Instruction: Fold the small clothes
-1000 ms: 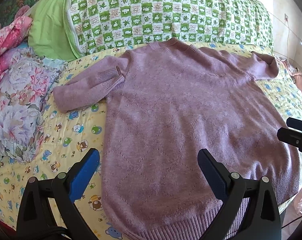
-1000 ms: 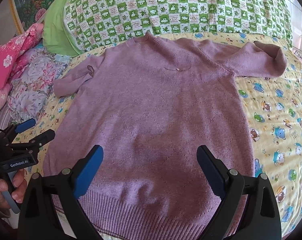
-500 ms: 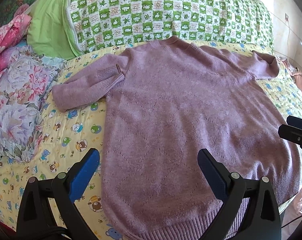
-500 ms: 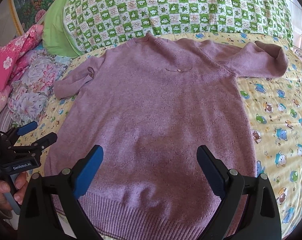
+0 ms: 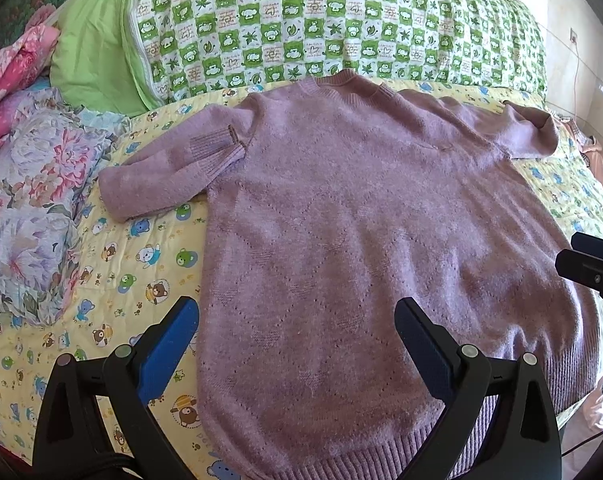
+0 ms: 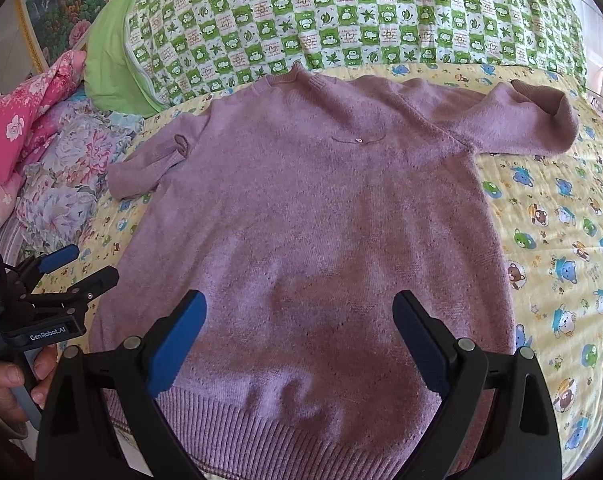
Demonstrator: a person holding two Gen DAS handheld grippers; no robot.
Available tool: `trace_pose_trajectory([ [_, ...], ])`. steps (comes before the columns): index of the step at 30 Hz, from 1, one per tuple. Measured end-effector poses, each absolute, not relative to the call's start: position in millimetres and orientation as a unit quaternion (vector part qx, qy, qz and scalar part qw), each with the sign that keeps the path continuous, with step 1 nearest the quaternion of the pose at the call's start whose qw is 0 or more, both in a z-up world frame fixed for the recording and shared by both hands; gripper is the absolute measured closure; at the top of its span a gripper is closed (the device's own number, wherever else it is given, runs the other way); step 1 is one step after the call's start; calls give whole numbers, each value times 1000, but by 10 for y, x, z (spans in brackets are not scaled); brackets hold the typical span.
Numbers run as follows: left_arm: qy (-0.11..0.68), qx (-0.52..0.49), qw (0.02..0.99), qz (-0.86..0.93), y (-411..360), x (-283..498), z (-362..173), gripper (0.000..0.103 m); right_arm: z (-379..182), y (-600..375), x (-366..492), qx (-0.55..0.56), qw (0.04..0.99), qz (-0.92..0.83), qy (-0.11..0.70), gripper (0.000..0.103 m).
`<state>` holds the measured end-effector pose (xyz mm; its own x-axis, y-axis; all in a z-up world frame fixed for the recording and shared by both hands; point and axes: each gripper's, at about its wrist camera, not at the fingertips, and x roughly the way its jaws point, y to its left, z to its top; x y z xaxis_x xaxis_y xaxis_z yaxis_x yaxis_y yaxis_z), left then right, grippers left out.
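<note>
Your mauve sweater (image 5: 361, 248) lies face up and spread flat on the cartoon-print bedsheet (image 5: 149, 264), collar toward the green checked pillow (image 5: 301, 32), hem nearest you. Nothing is folded yet; this reads as the lining-up step before the first fold.

Left gripper (image 5: 297, 344): jaws wide, empty, hovering over the hem's left part. Right gripper (image 6: 299, 340): jaws wide, empty, above the hem's middle.

Next move, likely: take a sleeve or side edge and carry it across the body. The left sleeve (image 5: 169, 176) is already doubled back on itself; the right sleeve (image 6: 529, 124) lies out sideways.

Hard to tell: the hem's corners sit behind your gripper bodies. The floral bedding (image 5: 29, 208) stays clear of the sweater.
</note>
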<state>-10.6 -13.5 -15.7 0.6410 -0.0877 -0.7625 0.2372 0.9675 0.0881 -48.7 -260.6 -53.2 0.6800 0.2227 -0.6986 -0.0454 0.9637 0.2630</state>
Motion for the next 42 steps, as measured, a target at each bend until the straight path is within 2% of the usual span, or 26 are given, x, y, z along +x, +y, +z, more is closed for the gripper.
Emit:
trace_pose_trajectory([
  [24,427,74,896,-96,-249,99,-206,4,-565,-2865,-347,140,906,66,393,9],
  [42,453,61,883,-103,-596,893,-273,4,-502,-4272,165,207,905,-36,370,9],
])
